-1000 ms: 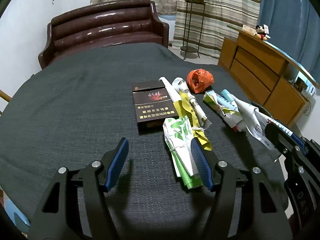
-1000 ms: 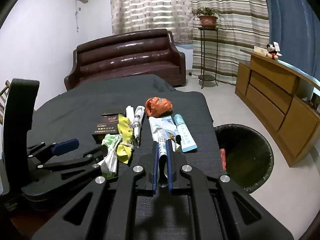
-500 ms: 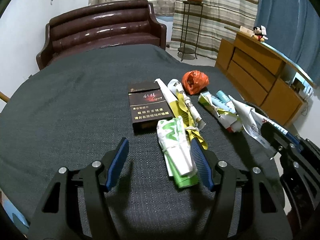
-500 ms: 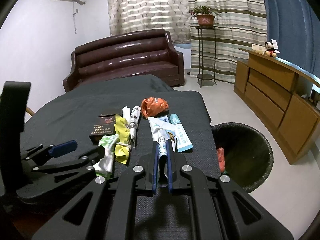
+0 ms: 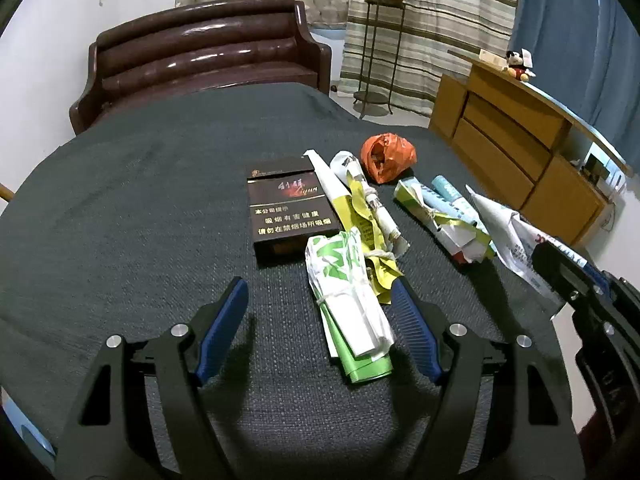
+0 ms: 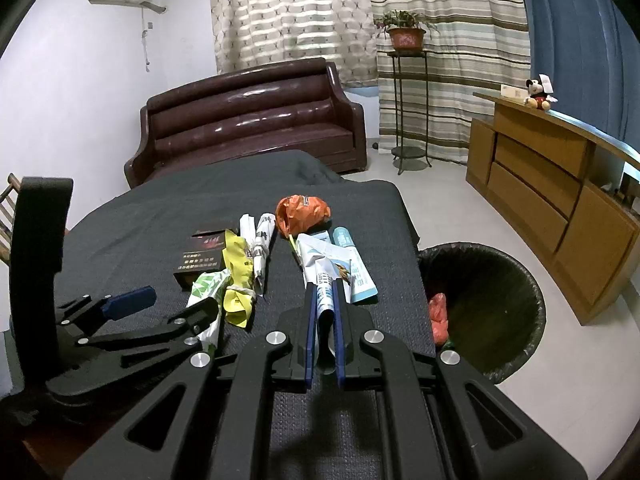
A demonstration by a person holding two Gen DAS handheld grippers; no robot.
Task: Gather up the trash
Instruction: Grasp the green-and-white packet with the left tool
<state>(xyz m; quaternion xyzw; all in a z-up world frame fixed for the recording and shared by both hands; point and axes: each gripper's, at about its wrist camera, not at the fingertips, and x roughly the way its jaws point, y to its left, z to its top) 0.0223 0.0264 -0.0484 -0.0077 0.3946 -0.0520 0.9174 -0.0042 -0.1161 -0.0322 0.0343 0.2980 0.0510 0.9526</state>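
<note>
The white and blue printed wrapper (image 6: 325, 280) sits pinched between the closed jaws of the right gripper (image 6: 322, 300), its far end trailing forward over the dark cloth of the tabletop (image 5: 140, 184) near the edge by the black-lined trash bin (image 6: 500, 280). It looks like thin, crumpled paper or foil: very light, limp and likely to flutter or slide out if gripped only at a loose corner, so a hold well into its folded body seems safest. The green and white wrapper (image 5: 348, 292) lies flat between the wide-open jaws of the left gripper (image 5: 320, 312), touching neither finger; it too looks soft and weightless, best taken across its bunched middle. Beyond it lie a yellow wrapper (image 5: 372, 236), a dark cigarette box (image 5: 286, 208) and a crumpled orange bag (image 5: 386, 156). Both grippers point forward, low and roughly level over the cloth, side by side.
</note>
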